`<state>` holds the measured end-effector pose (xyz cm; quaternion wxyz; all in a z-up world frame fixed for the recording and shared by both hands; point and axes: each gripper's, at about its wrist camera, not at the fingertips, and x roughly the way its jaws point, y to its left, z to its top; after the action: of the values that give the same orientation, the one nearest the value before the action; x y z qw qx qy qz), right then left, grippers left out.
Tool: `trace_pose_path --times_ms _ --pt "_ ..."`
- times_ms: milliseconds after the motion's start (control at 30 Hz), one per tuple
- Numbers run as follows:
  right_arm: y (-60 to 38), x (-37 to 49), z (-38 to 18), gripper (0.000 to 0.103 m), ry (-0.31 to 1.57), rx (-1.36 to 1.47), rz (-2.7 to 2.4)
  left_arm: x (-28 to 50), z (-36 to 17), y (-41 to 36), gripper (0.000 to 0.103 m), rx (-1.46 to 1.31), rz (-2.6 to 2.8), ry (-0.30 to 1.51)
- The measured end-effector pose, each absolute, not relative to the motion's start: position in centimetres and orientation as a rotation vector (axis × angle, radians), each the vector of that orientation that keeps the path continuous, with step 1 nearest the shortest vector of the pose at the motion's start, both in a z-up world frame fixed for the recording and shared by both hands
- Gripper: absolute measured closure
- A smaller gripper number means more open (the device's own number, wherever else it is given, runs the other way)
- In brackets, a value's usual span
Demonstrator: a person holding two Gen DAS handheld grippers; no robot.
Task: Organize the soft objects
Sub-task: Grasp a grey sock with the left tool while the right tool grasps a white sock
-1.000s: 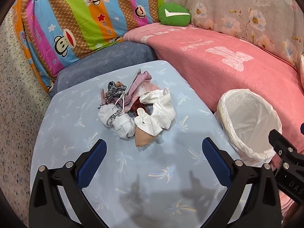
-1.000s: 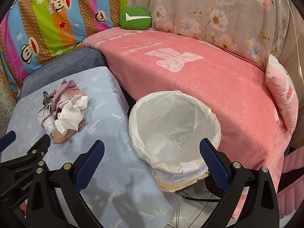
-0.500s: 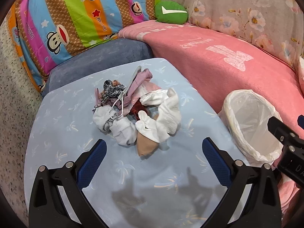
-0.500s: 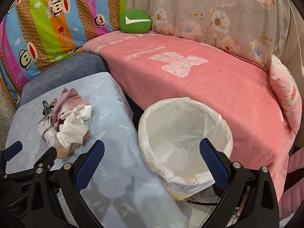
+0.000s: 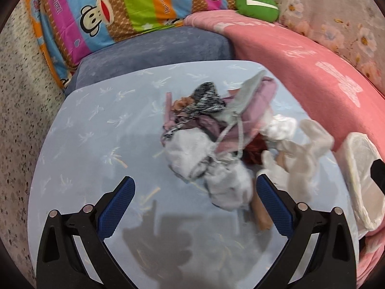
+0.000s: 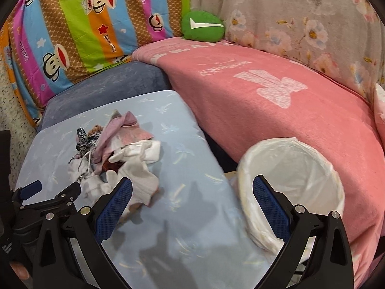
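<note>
A heap of small soft garments [image 5: 216,139] lies on the pale blue table [image 5: 96,144]: white socks, pink cloth, a black-and-white piece, a tan one. My left gripper [image 5: 195,190] is open, low over the table, its fingertips just short of the heap's near edge. In the right wrist view the same heap [image 6: 118,154] sits left of centre. My right gripper [image 6: 192,192] is open above the table's right part, between the heap and a white-lined bin [image 6: 293,183]. The left gripper [image 6: 50,192] shows at the lower left of that view.
A sofa under a pink blanket [image 6: 276,91] curves behind table and bin. A striped monkey-print cushion [image 6: 84,24], a green pillow [image 6: 202,25] and a grey-blue seat cushion [image 5: 154,53] lie at the back. The bin [image 5: 363,178] stands off the table's right edge.
Both grippers have moved forward and left toward the heap, which now looms larger in the left wrist view. The bin has slid rightward in both views. Nothing has been picked up.
</note>
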<state>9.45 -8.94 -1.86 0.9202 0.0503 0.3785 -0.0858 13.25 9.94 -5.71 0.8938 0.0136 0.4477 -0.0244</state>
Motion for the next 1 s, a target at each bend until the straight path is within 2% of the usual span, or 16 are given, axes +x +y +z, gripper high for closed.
trace_pose_path --times_ms 167,300,400,467,533,600,667,733,833,867,1000 --pt "-7.3 11.8 -2.9 0.005 0.797 0.128 -0.129 15.3 -6.7 12.3 0.007 -0.055 -0.063 0.944" --pt "-6.3 13.8 -3.8 0.009 0.819 0.141 -0.107 16.5 -7.6 13.2 0.007 -0.079 -0.071 0.956" --pt "-5.9 14.9 -4.6 0.014 0.837 0.152 -0.099 17.1 -8.1 13.5 0.011 -0.095 -0.086 0.963" --pt "-5.8 15.5 -5.2 0.022 0.854 0.159 -0.094 17.5 -8.5 13.6 0.014 -0.111 -0.105 0.976" --pt "-5.6 15.8 -5.7 0.03 0.871 0.171 -0.079 17.7 -9.0 13.8 0.024 -0.134 -0.128 0.989" --pt "-5.3 16.2 -6.4 0.035 0.894 0.175 -0.068 17.8 -9.3 14.1 0.028 -0.163 -0.164 1.005" --pt "-5.1 16.3 -6.9 0.045 0.907 0.179 -0.056 17.6 -9.4 14.2 0.033 -0.172 -0.187 0.998" --pt "-5.0 16.5 -7.4 0.055 0.925 0.183 -0.043 17.5 -9.5 14.0 0.048 -0.178 -0.225 0.998" --pt "-4.8 16.6 -8.1 0.07 0.949 0.197 -0.019 17.5 -9.5 14.2 0.062 -0.229 -0.274 1.002" --pt "-4.6 16.6 -8.3 0.075 0.954 0.201 -0.009 17.4 -9.5 14.2 0.064 -0.233 -0.285 1.0" --pt "-4.0 16.3 -8.4 0.084 0.958 0.194 0.018 16.9 -9.5 14.3 0.079 -0.252 -0.312 0.99"
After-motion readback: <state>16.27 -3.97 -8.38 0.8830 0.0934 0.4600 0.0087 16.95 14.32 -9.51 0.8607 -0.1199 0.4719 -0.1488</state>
